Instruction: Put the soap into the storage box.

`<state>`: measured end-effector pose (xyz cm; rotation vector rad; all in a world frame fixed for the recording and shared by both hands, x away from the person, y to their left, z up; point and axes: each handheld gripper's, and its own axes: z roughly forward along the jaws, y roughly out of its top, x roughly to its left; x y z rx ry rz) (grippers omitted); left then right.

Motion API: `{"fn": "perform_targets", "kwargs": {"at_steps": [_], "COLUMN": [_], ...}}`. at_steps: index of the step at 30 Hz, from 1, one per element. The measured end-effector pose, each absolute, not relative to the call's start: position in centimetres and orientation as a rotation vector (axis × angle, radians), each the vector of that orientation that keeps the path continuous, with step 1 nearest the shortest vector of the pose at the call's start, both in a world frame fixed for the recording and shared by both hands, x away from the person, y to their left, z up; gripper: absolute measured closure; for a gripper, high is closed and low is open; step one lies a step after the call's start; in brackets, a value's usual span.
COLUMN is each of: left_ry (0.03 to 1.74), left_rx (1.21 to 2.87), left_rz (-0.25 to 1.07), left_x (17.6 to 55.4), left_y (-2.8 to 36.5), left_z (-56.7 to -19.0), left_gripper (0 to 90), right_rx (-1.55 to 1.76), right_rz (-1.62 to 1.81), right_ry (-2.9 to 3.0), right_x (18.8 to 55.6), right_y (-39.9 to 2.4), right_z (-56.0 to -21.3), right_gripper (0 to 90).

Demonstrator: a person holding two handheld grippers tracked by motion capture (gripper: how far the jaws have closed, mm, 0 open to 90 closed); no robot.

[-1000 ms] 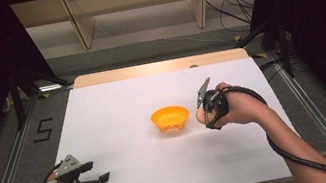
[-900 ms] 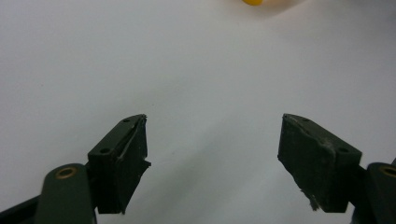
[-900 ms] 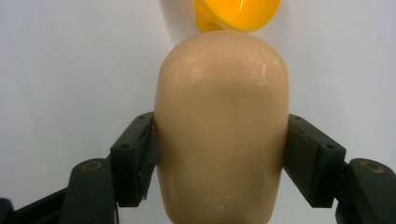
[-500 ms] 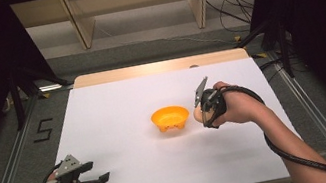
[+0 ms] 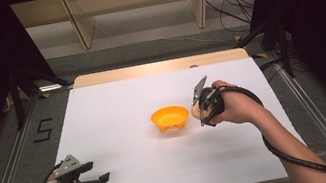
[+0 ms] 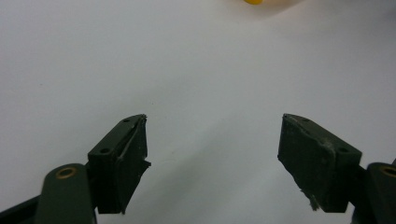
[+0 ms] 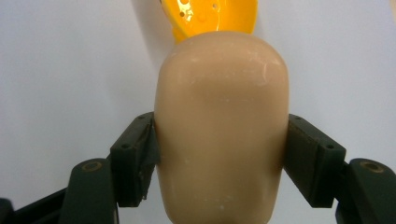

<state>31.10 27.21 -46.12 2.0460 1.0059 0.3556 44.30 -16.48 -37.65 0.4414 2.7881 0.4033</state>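
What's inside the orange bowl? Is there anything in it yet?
The orange bowl looks empty in the high view, with small holes showing inside. The right claw holds a beige rounded thing beside it, which covers part of the bowl in the right gripper view.

Left tongs (image 5: pixel 96 181) gape wide, held low; right tongs (image 5: pixel 198 111) (raised, tilted) are clamped.
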Motion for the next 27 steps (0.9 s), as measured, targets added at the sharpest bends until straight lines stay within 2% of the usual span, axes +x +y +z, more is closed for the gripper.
{"fn": "perform_targets", "kwargs": {"at_steps": [10, 27], "left_ry": [1.005, 1.010], "left_rx": [2.047, 2.036], "left_rz": [0.355, 0.353], "left_x": [31.1, 31.1], "left_y": [27.2, 27.3], "left_z": [-46.1, -46.1], "left_gripper": [23.6, 23.6], "right_rx": [0.424, 0.346], "right_rz": [0.425, 0.490], "right_ry": [2.772, 2.778], "right_x": [44.7, 46.8], "right_y": [-15.4, -10.9], "right_z": [-37.5, -37.4], "right_gripper": [33.3, 33.3]}}
